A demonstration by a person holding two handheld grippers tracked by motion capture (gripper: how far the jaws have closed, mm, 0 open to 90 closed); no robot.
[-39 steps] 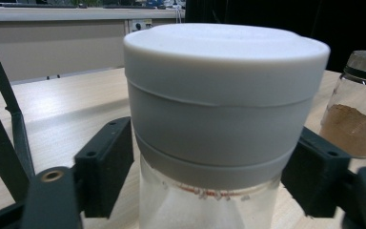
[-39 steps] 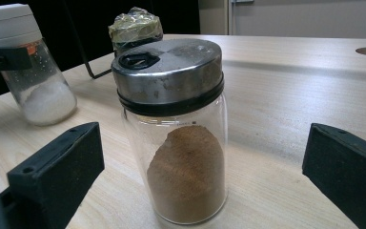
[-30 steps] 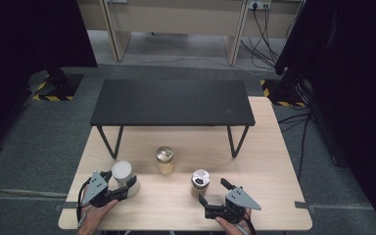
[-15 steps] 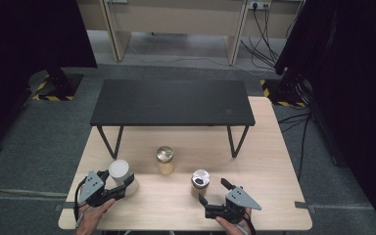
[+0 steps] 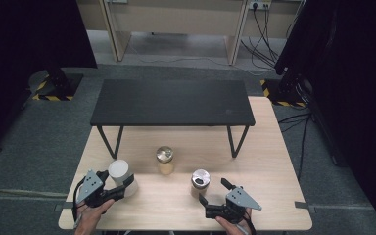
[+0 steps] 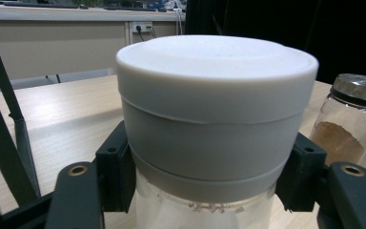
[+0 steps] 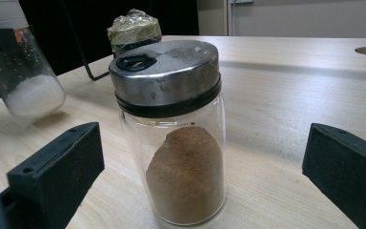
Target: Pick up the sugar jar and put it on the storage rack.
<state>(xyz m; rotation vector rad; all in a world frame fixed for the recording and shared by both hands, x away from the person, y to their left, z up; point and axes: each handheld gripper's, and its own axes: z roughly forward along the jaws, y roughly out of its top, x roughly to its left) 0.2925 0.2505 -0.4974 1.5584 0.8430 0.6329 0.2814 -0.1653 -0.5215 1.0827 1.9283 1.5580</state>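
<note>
at the near edge of a pale wooden table point(image 5: 274, 147), a person's left hand point(image 5: 89, 215) comes in from below with the left gripper point(image 5: 120, 188) pointed forward, its black jaws clamped on both sides of a white-lidded jar point(image 5: 121, 175) just under the lid. in the left gripper view the jar point(image 6: 209, 129) sits between the black pads point(image 6: 116, 176), its wide, smooth white lid above clear glass. in the right gripper view the same jar point(image 7: 26, 71) appears tilted, a heap of white grains at its bottom.

to the right, the right hand point(image 5: 235, 225) holds the right gripper point(image 5: 214, 191) low on the table, its jaws standing wide apart and aimed at a metal-lidded jar point(image 5: 200, 180) just ahead. that jar point(image 7: 176, 143) stands upright between the spread jaws without touching them, clear glass about half full of brown powder under a dull steel cap.

farther back, near the table's middle, stands a gold-lidded jar point(image 5: 165, 159). beyond it, a low black bench point(image 5: 171, 102) spans the far half of the table on thin black legs.
</note>
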